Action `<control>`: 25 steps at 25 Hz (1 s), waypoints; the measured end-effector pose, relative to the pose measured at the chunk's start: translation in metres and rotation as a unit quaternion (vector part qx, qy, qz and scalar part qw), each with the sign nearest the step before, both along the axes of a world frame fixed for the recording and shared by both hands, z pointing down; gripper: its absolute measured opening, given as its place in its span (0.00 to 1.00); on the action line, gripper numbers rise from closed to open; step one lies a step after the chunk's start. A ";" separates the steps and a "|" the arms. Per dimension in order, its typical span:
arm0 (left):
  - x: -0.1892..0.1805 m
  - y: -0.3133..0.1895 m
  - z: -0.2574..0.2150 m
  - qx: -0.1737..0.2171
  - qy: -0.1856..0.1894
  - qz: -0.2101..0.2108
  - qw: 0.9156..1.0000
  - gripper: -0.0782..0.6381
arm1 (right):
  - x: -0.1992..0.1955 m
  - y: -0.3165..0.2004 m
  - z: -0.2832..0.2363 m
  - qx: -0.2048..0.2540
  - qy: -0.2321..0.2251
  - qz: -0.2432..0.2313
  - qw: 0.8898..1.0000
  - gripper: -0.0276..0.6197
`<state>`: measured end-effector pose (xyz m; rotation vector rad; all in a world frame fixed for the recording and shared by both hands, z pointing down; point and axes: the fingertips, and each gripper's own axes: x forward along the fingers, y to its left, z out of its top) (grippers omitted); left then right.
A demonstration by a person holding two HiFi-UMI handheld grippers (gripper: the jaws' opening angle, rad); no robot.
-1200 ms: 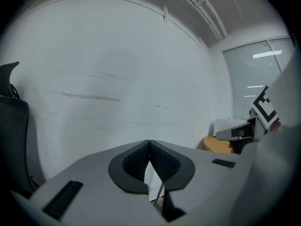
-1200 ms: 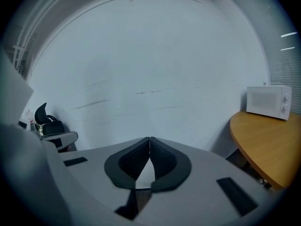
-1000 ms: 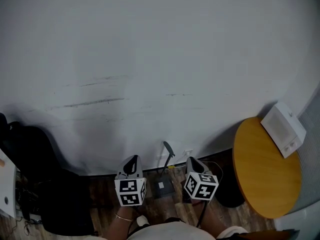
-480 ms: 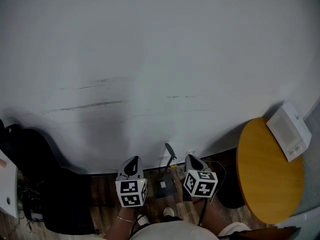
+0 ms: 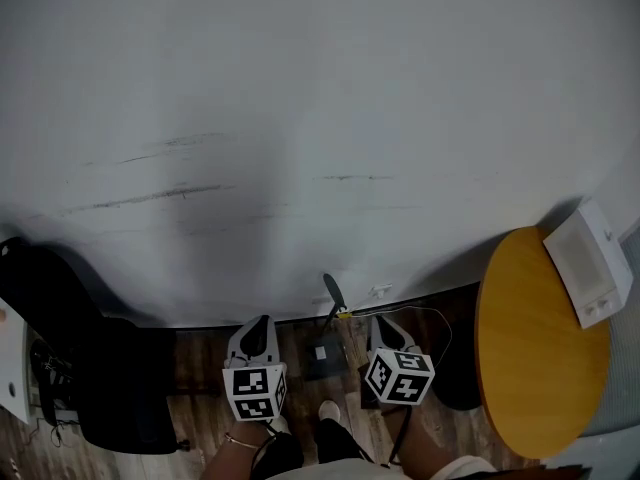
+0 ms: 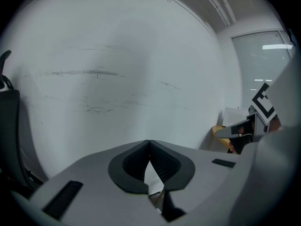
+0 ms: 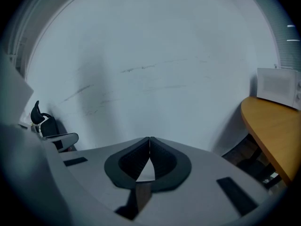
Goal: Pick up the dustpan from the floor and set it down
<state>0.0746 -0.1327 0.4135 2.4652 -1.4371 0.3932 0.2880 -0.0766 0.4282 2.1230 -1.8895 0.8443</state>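
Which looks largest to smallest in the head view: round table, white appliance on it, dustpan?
1. round table
2. white appliance
3. dustpan
The appliance sits nearer the camera than the floor, so its lead over the dustpan is unsure.

ahead: wall (image 5: 320, 118); right: round table (image 5: 540, 348); left: black chair (image 5: 120, 388); between: floor (image 5: 205, 368) passable

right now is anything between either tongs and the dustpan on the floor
Nothing visible does. The dustpan stands on the floor by the wall, between the shut left tongs and shut right tongs, apart from both.
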 end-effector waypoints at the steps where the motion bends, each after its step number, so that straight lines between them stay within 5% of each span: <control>1: 0.002 0.001 0.006 -0.001 -0.003 0.001 1.000 0.13 | 0.002 0.000 0.007 -0.004 -0.005 0.001 1.000 0.09; 25: 0.003 0.019 0.251 -0.060 -0.033 0.002 0.998 0.13 | -0.003 0.026 0.262 -0.088 -0.019 -0.023 0.996 0.09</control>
